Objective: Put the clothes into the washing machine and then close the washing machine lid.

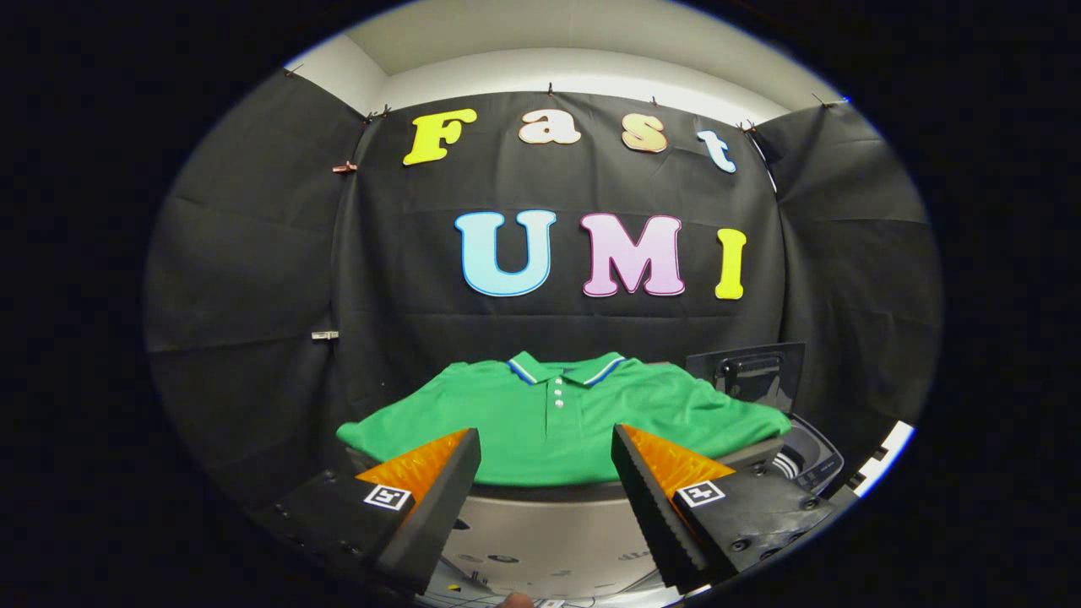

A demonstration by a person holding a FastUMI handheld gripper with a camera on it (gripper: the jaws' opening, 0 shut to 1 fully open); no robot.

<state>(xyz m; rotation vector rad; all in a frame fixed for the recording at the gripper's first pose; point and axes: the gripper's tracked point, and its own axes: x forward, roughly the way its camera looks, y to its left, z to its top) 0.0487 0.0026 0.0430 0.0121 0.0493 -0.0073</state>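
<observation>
The gripper (546, 473) hangs nearest, fingers spread wide with nothing between them. Just beyond lies the green polo shirt (557, 418), flat on a raised surface, with the washing machine (811, 460) and its raised lid (747, 371) beside it. A shallow pinch might lift one layer, letting the sleeves drag outside the tub.

Far beyond the fingers hangs a black cloth wall (397, 279) — it wraps around the back and both sides. Small clips (344, 167) pin it up along the top and on the left side. Above the cloth sits a plain white wall (583, 72) and ceiling — bright light falls there. Down below, nearer the fingers, the room looks darker.
</observation>
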